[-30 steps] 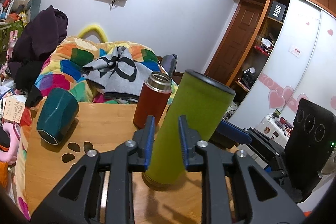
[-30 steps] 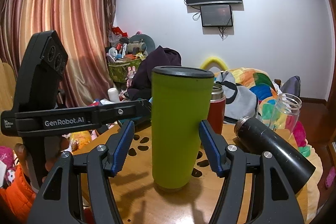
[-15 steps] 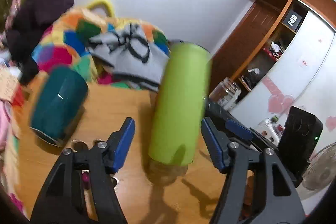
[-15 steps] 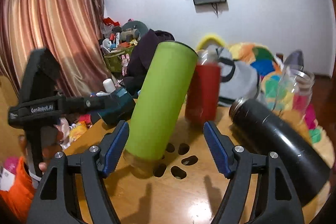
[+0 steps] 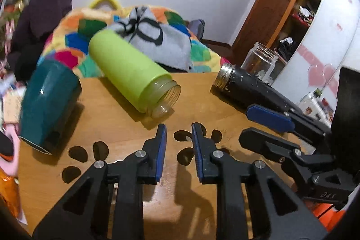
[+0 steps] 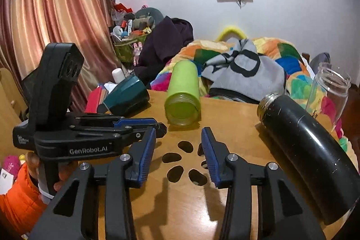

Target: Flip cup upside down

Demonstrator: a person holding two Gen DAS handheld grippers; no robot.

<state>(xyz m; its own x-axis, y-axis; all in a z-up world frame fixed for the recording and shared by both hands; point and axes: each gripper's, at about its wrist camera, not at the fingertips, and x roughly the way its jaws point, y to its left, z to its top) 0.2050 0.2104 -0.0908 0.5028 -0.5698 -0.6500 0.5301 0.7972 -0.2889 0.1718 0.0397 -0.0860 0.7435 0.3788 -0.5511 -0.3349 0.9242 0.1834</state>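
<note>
The lime green cup (image 5: 130,70) lies on its side on the wooden table (image 5: 112,118), its open mouth toward me; it also shows in the right wrist view (image 6: 183,93). My left gripper (image 5: 178,129) is open with a narrow gap, empty, just in front of the cup's mouth. My right gripper (image 6: 178,134) is open and empty, also short of the cup; it shows at the right of the left wrist view (image 5: 258,125). Neither touches the cup.
A dark teal cup (image 5: 48,102) lies on its side at the left. A black flask (image 6: 308,154) lies on its side at the right, a clear glass jar (image 6: 330,91) stands behind it. Dark paw-print marks (image 6: 180,159) on the table. Colourful bedding (image 6: 236,60) lies behind.
The green cup stood upside down between the fingers, tilted, and now lies on its side. Both grippers have drawn back from it and the left one has narrowed. The red flask is out of view.
</note>
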